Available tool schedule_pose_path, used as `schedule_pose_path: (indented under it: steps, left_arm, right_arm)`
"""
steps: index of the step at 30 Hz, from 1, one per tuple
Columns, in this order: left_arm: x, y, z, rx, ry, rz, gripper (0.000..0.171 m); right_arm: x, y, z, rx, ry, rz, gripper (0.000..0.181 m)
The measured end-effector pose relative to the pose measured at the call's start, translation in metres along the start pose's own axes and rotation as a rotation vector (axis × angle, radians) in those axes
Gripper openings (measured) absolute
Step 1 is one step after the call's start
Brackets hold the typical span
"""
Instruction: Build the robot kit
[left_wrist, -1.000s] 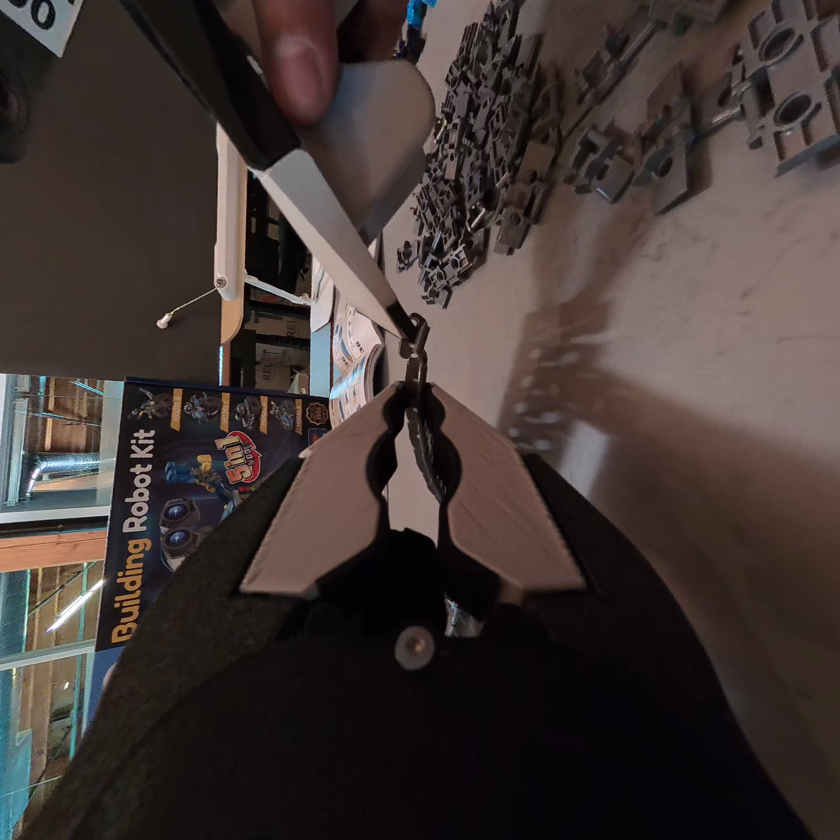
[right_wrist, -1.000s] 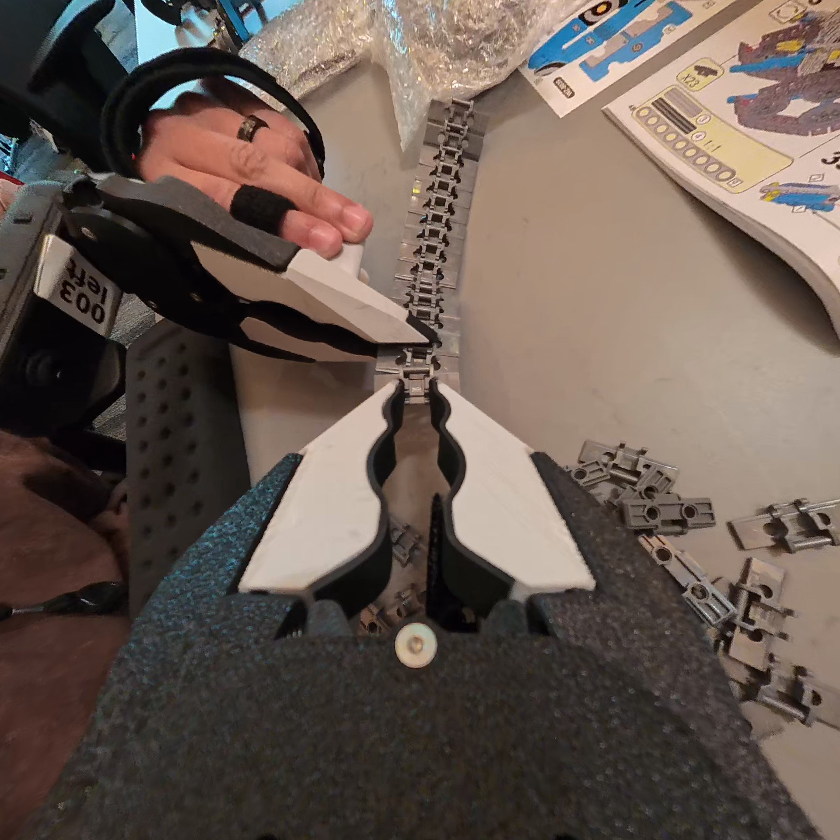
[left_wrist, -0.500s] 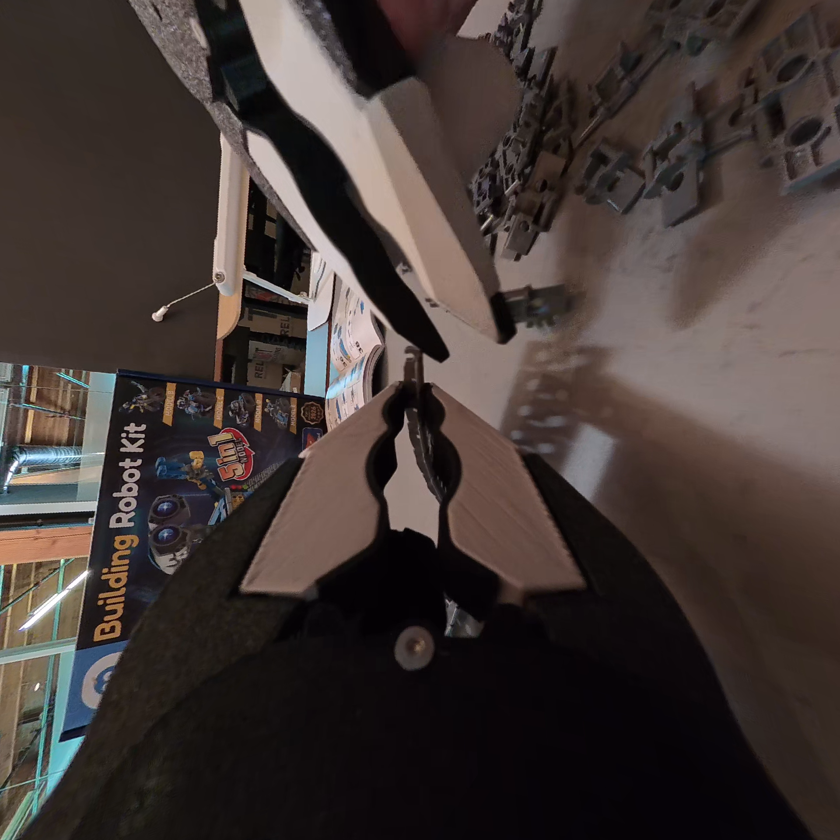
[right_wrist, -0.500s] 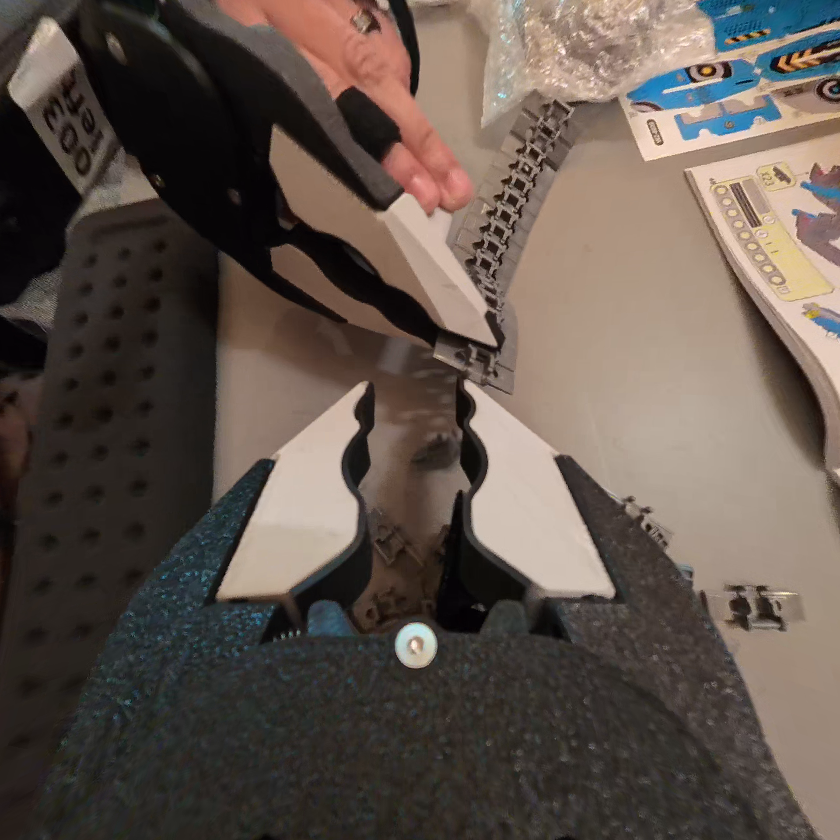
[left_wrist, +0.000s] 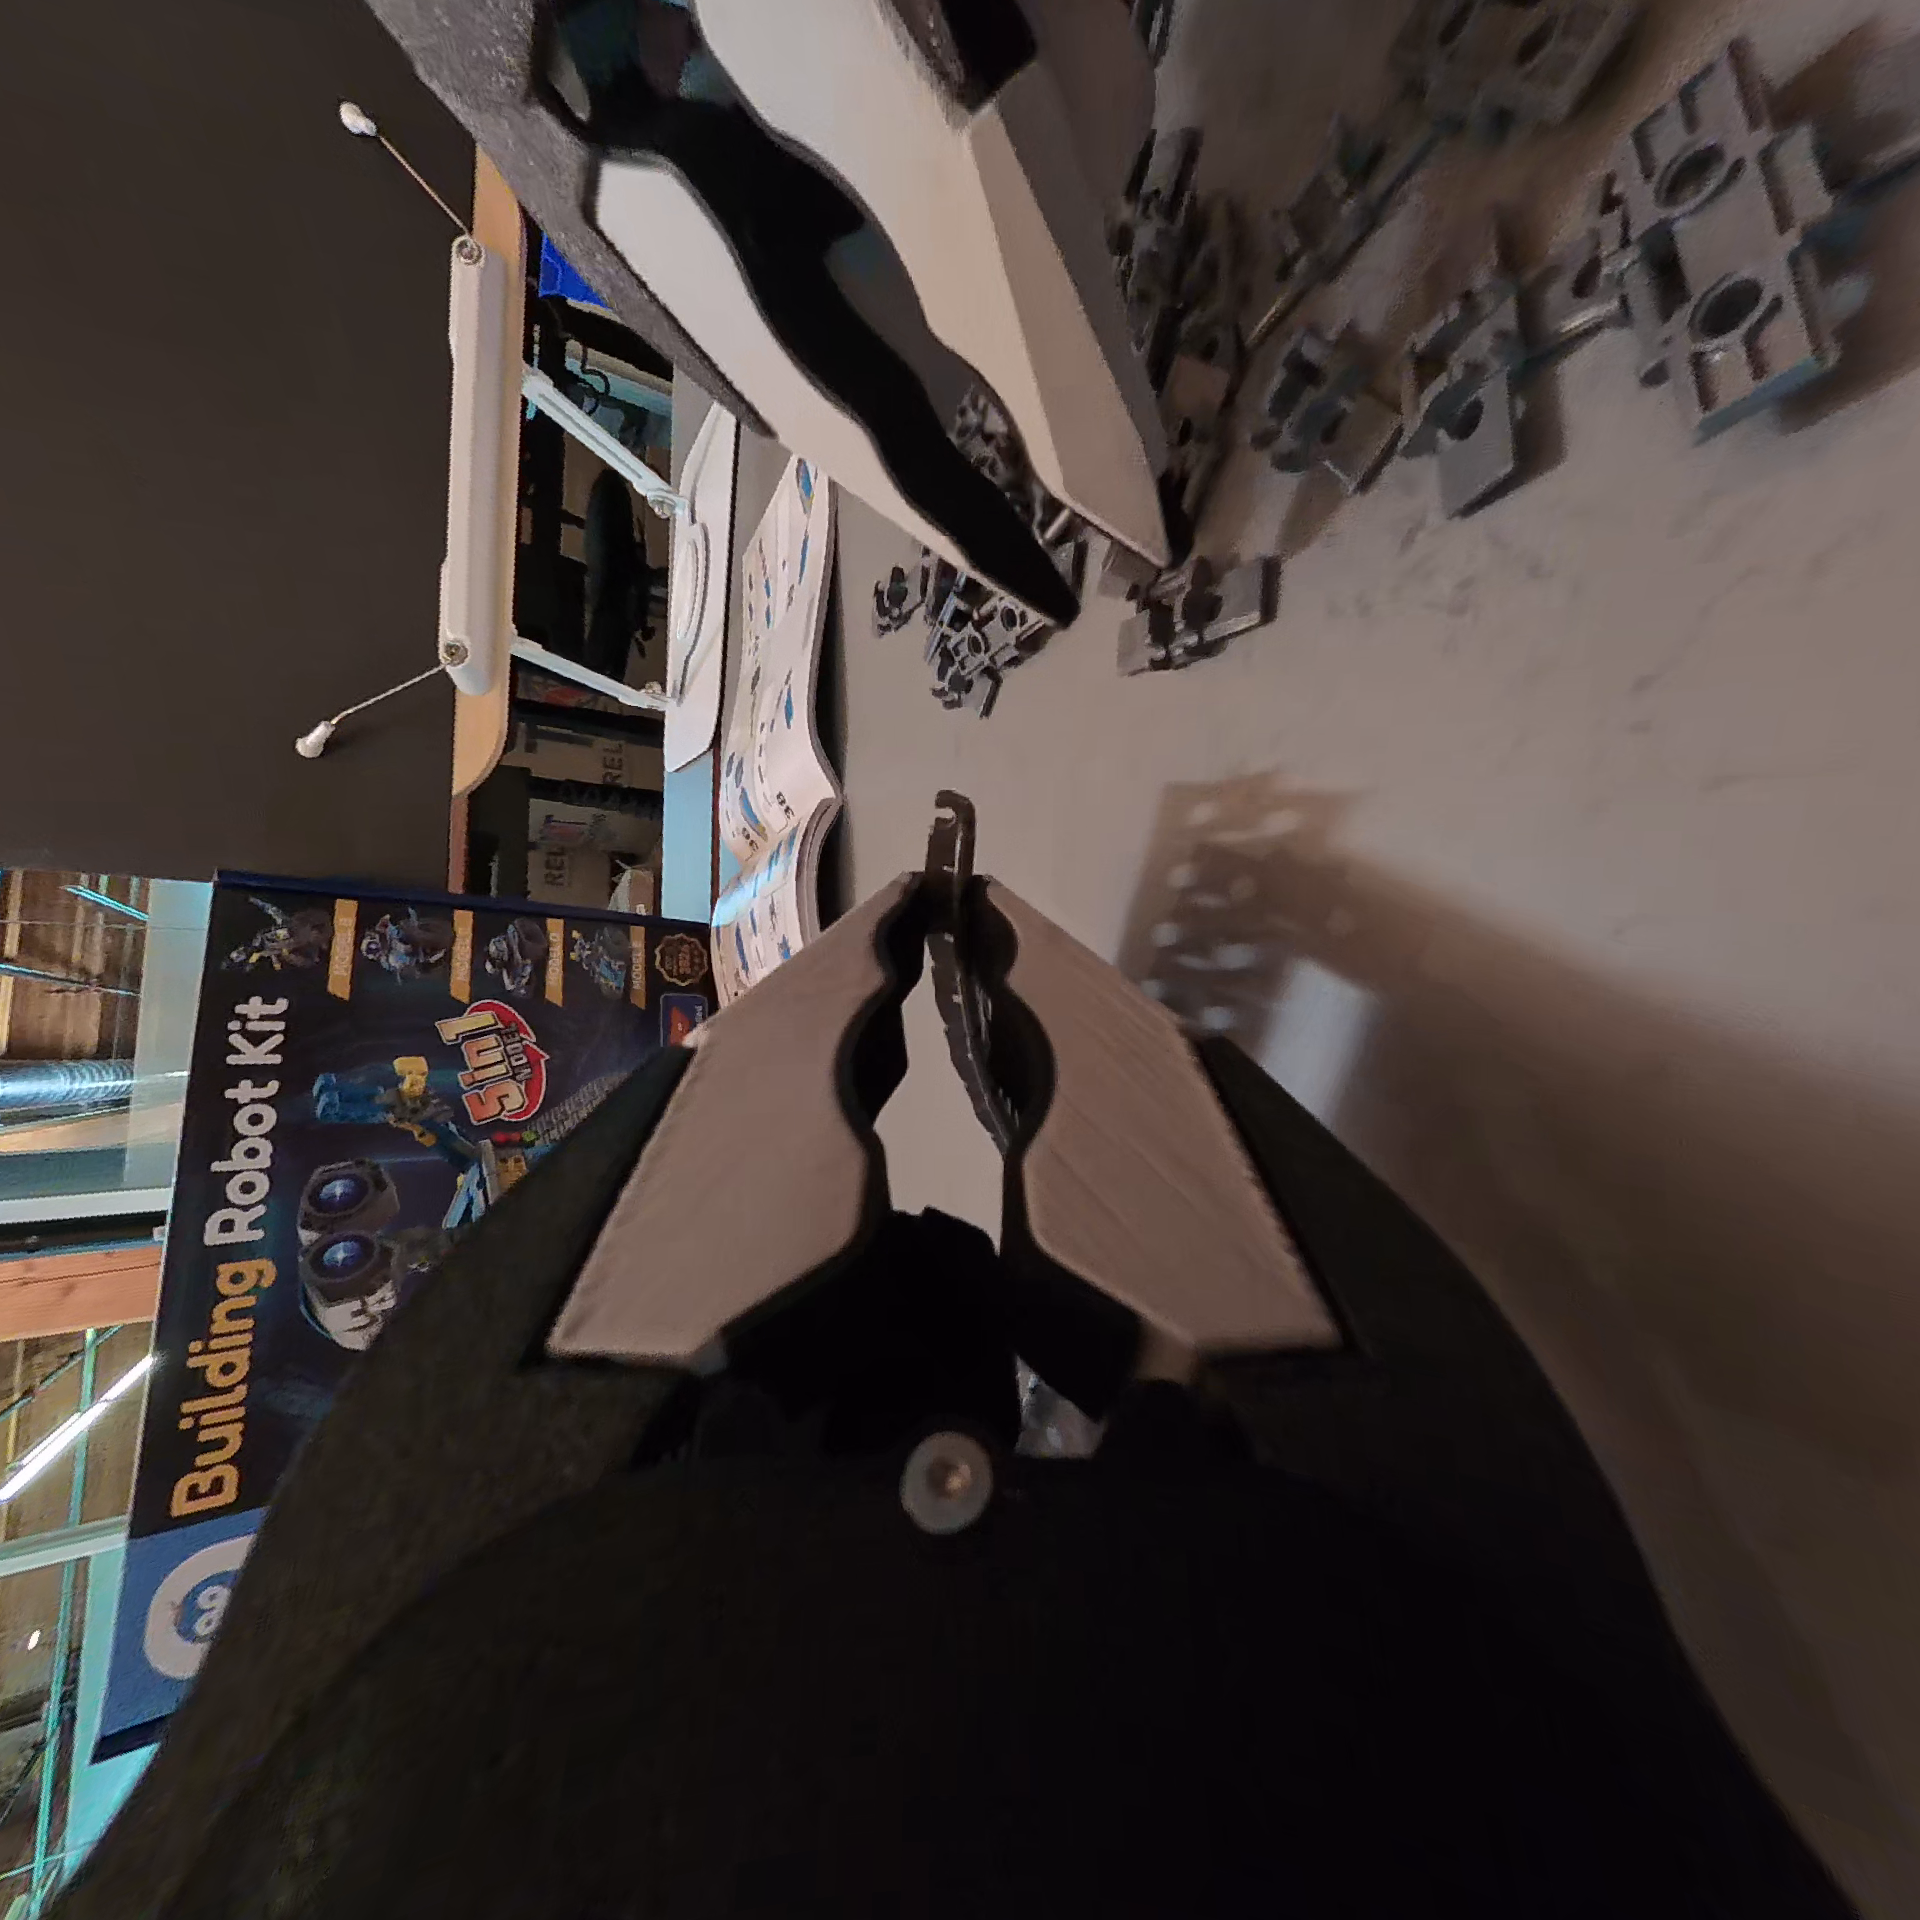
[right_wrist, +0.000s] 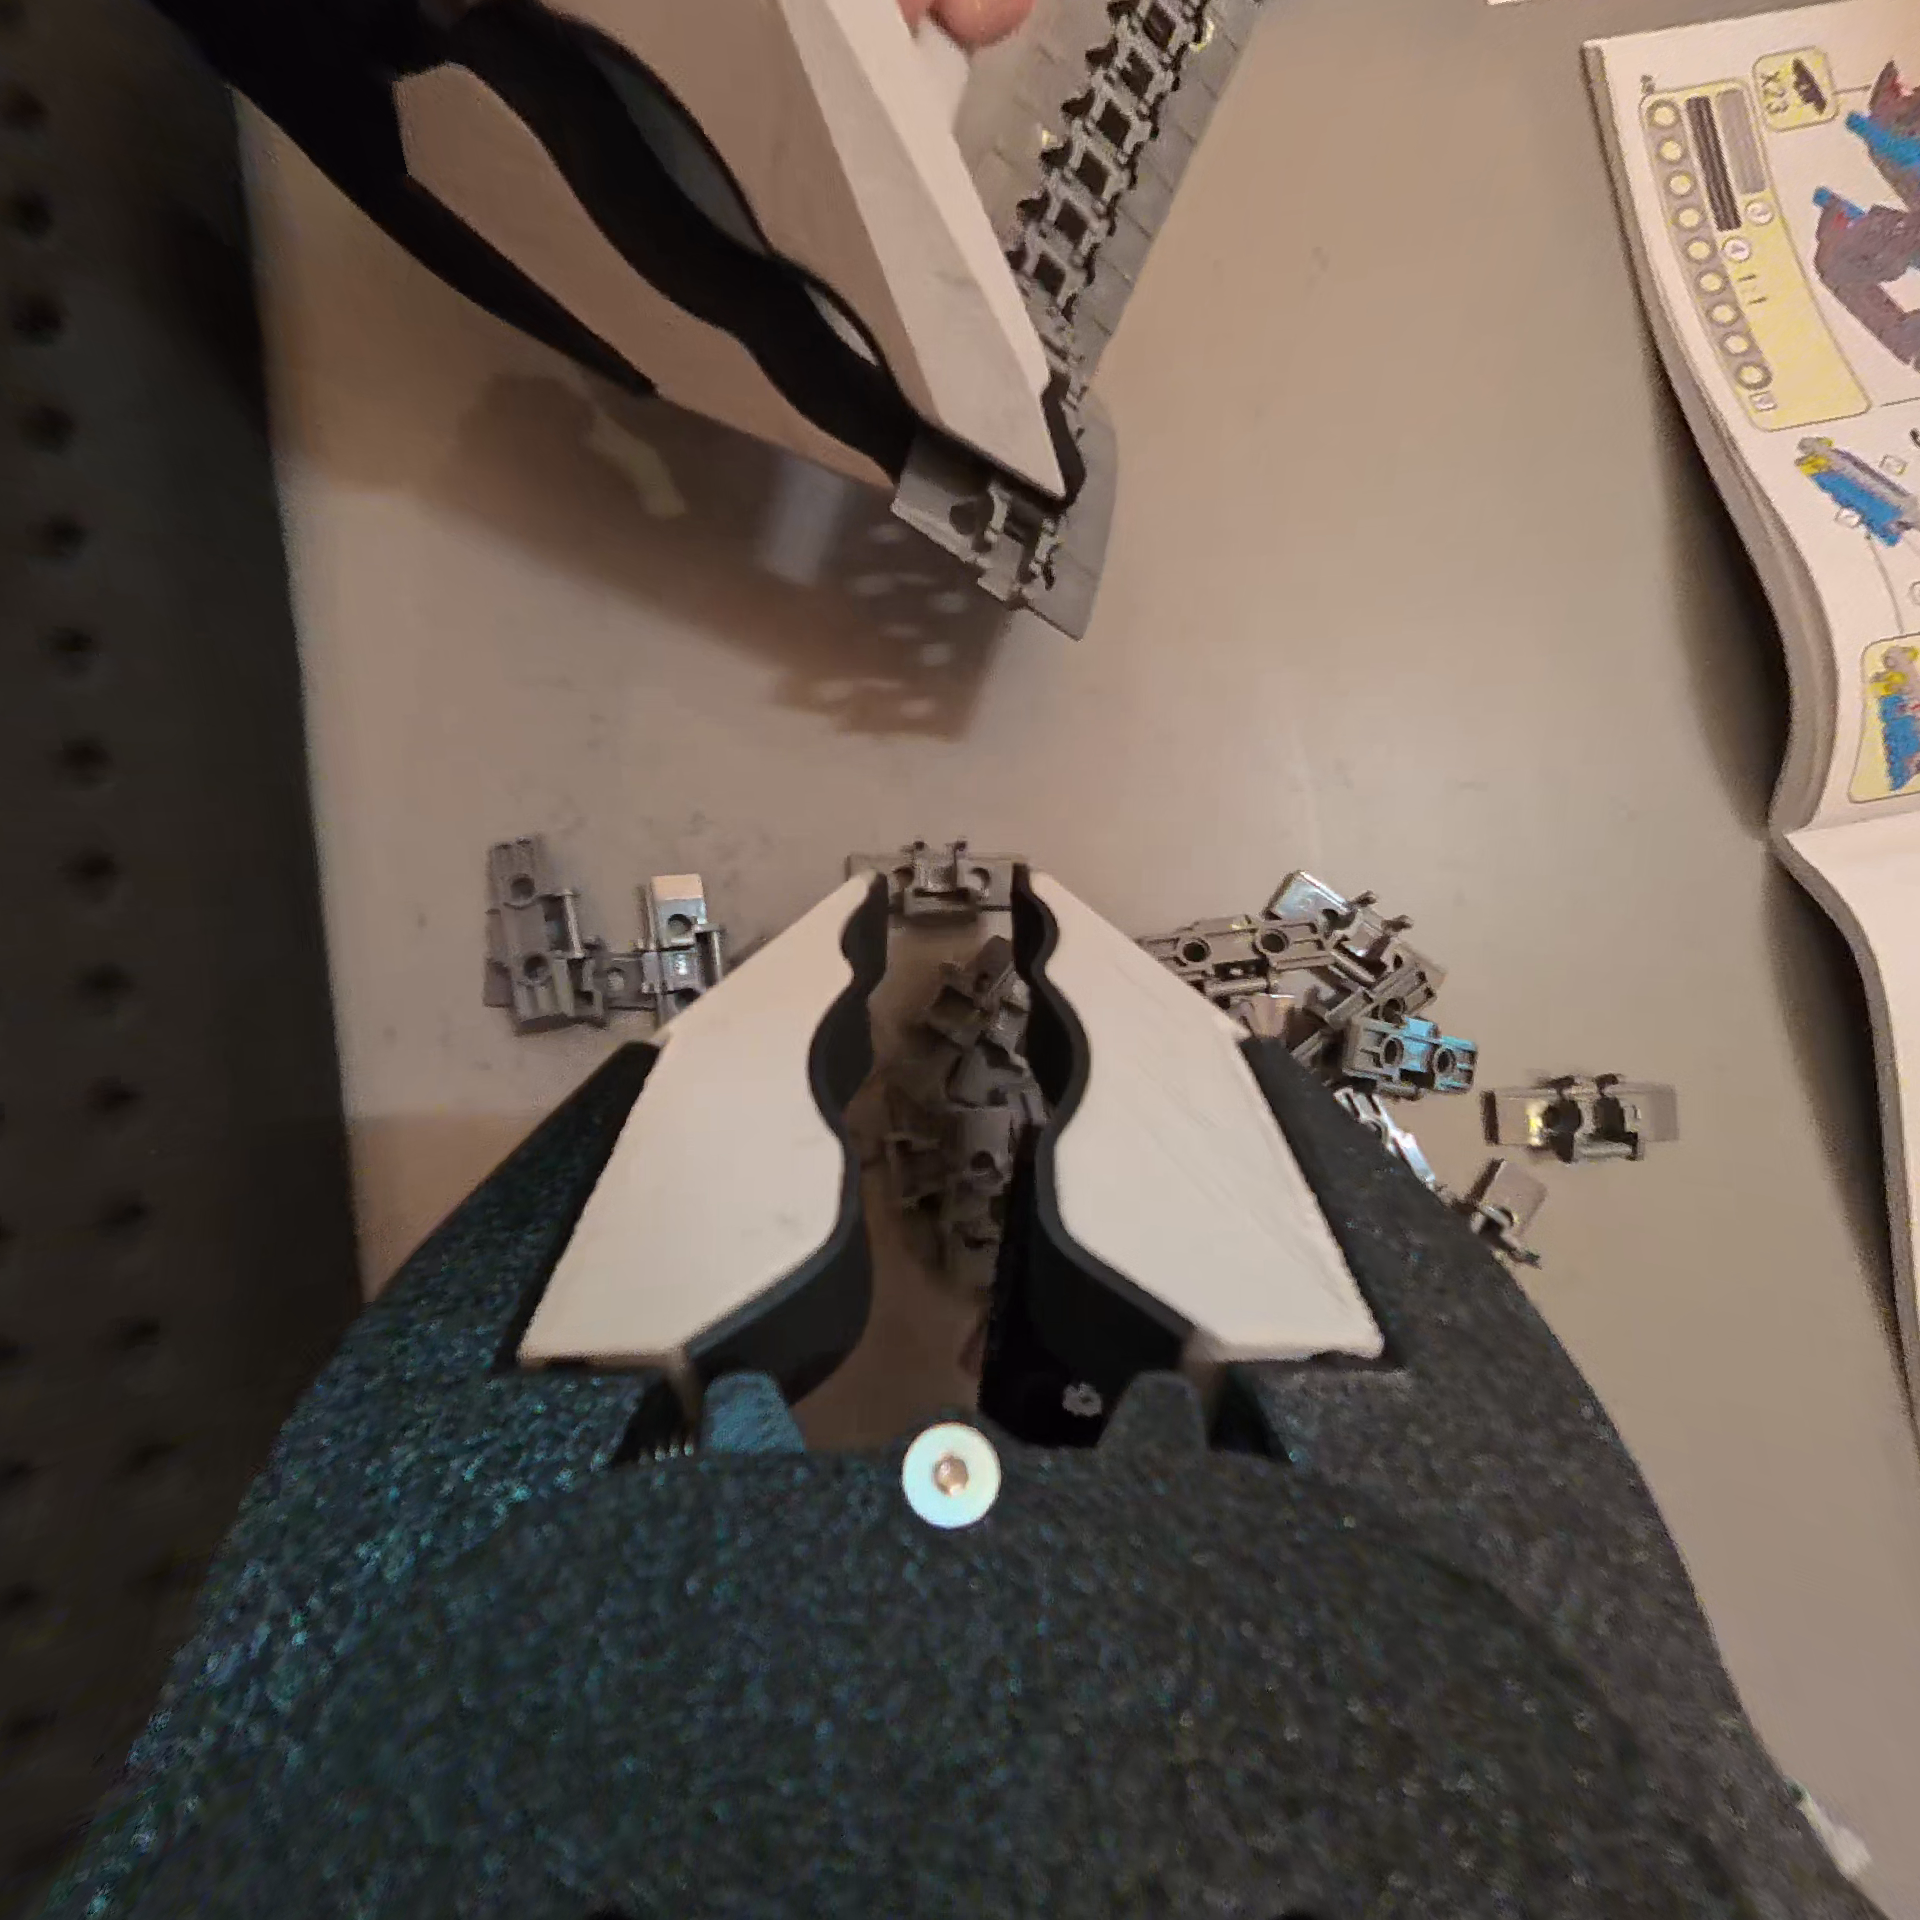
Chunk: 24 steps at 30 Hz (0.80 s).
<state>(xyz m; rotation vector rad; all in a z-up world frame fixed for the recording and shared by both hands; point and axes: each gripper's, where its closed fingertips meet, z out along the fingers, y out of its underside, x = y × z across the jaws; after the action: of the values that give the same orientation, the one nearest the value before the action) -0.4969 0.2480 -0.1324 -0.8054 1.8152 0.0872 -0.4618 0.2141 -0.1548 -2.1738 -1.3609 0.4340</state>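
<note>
While nipped edge-on in the clenched left claw (left_wrist: 945, 883), grey track chain (right_wrist: 1081, 208) trails above the counter (right_wrist: 1351, 727). Right claw (right_wrist: 943, 883), below the chain, grips a single grey link (right_wrist: 940, 894); loose links (right_wrist: 1340, 997) flank it; booklet (right_wrist: 1766, 312) beyond.

A grey tabletop (right_wrist: 1351, 727) lay under warm light, shadows pooling across it. Beyond its far edge, a dark panel (left_wrist: 208, 416) filled the left wrist view, with windows (left_wrist: 62, 1039) and a wooden beam (left_wrist: 73, 1288) showing brightly beside it.
</note>
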Motion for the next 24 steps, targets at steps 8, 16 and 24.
schedule_pose_path:
  steps: [8, 16, 24]
  left_arm:
    - [0.002, -0.003, -0.001, 0.007, 0.008, 0.007, 0.007]
    - [0.008, -0.003, 0.001, 0.000, 0.030, 0.019, 0.007]
    - [0.004, -0.001, -0.001, -0.002, 0.020, 0.018, 0.007]
  right_arm:
    - [-0.001, 0.005, 0.012, -0.001, -0.026, 0.011, 0.015]
    - [-0.006, 0.008, 0.007, -0.024, -0.024, -0.070, 0.025]
    - [-0.028, 0.012, 0.001, -0.085, -0.071, -0.012, 0.036]
